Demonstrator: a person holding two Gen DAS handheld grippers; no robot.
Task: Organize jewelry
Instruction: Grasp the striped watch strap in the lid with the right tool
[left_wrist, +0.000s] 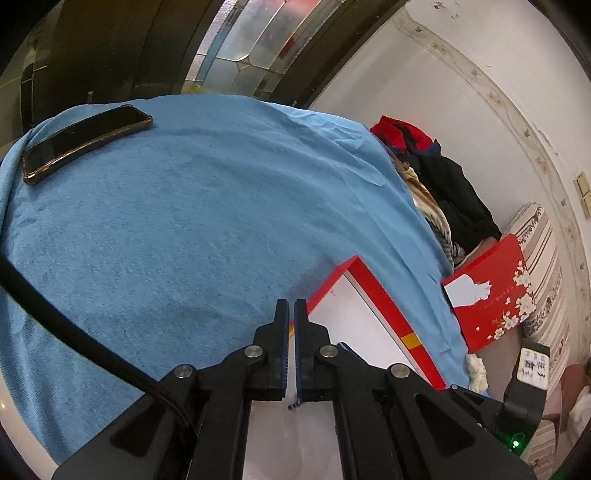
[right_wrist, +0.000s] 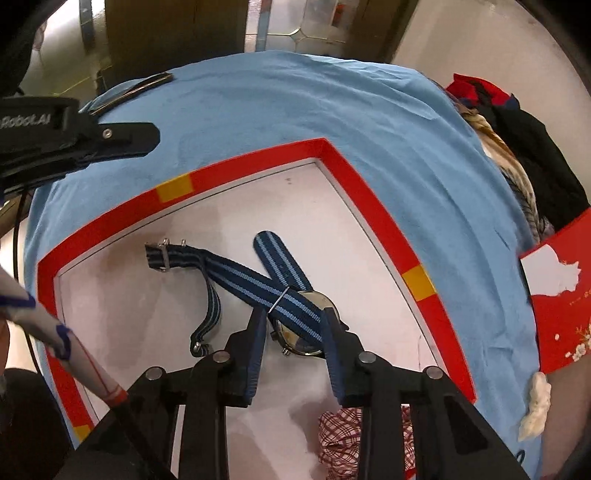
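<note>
A watch (right_wrist: 306, 332) with a blue striped fabric strap (right_wrist: 243, 273) lies inside a shallow red-rimmed box (right_wrist: 258, 162) with a white floor. My right gripper (right_wrist: 293, 317) is open, its fingers on either side of the watch case just above the box floor. My left gripper (left_wrist: 294, 308) has its jaws nearly together over the box's left rim (left_wrist: 384, 299); nothing shows between the pads. A bit of striped strap (left_wrist: 293, 406) shows below it. The left gripper's body also shows in the right wrist view (right_wrist: 74, 136).
A blue cloth (left_wrist: 184, 203) covers the table. A dark phone (left_wrist: 85, 142) lies at its far left. A red lid with a white cat (left_wrist: 487, 295) stands off the right edge beside piled clothes (left_wrist: 443, 184). A red plaid cloth (right_wrist: 343, 435) lies in the box's near part.
</note>
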